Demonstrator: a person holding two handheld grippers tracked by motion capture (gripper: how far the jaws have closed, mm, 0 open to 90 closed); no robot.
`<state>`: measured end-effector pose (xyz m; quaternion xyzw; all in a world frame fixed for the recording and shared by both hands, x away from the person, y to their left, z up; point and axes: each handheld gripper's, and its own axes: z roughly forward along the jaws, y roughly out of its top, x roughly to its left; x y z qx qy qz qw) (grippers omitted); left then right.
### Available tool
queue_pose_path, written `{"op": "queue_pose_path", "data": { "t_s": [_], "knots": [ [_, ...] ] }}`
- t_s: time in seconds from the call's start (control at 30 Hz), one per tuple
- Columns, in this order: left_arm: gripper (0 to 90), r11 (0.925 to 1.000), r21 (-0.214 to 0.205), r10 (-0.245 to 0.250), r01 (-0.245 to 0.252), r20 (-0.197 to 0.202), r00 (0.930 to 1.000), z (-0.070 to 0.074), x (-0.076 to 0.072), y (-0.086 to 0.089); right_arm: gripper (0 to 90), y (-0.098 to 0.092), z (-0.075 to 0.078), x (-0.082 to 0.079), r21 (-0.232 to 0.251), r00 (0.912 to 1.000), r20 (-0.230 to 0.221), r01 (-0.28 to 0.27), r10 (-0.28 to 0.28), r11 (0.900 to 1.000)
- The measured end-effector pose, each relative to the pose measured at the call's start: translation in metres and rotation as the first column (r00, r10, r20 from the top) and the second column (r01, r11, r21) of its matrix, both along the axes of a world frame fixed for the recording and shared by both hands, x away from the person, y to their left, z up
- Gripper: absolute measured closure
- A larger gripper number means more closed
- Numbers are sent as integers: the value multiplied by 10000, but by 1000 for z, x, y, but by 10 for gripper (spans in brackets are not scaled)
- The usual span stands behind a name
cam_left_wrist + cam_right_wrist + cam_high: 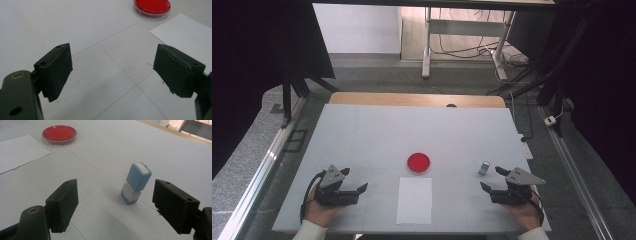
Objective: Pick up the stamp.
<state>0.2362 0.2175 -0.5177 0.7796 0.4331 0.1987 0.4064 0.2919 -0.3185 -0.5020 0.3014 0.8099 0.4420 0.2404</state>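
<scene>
Right gripper (115, 205) gapes wide and empty just short of the upright blue-and-white stamp (136, 183) on the table (105, 150)

Bright even light, soft shadows, slight blur

This looks like a lab or test room set up for recordings. A white surface (362, 130) fills the middle of the high view, laid over a wooden board (412, 99). Black curtains (252, 60) hang at the upper left and upper right. Metal rails (259, 170) run along both sides on a grey floor. At the top centre, loose cables (462, 50) lie under a white desk frame (428, 45).
</scene>
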Motion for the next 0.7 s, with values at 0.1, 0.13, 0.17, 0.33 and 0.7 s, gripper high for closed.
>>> {"op": "queue_pose_path", "data": {
  "t_s": [0.1,0.13,0.17,0.33,0.7],
  "knots": [
    [158,10000,51,-30,30,30,10000,-1,1,0,221,0,-1,0,-31,10000,1,17,-17,10000],
    [158,10000,51,-30,30,30,10000,-1,1,0,221,0,-1,0,-31,10000,1,17,-17,10000],
    [158,10000,55,-72,72,22,10000,-1,2,-1,225,0,-1,0,-27,10000,45,17,-17,10000],
    [162,9998,48,-199,199,64,9998,-1,5,-1,237,0,-1,2,21,10000,-39,54,-54,10000],
    [162,9993,189,-310,308,88,9995,-2,9,-3,241,3,-2,0,-115,9997,-228,32,-35,9999]
  ]
}}
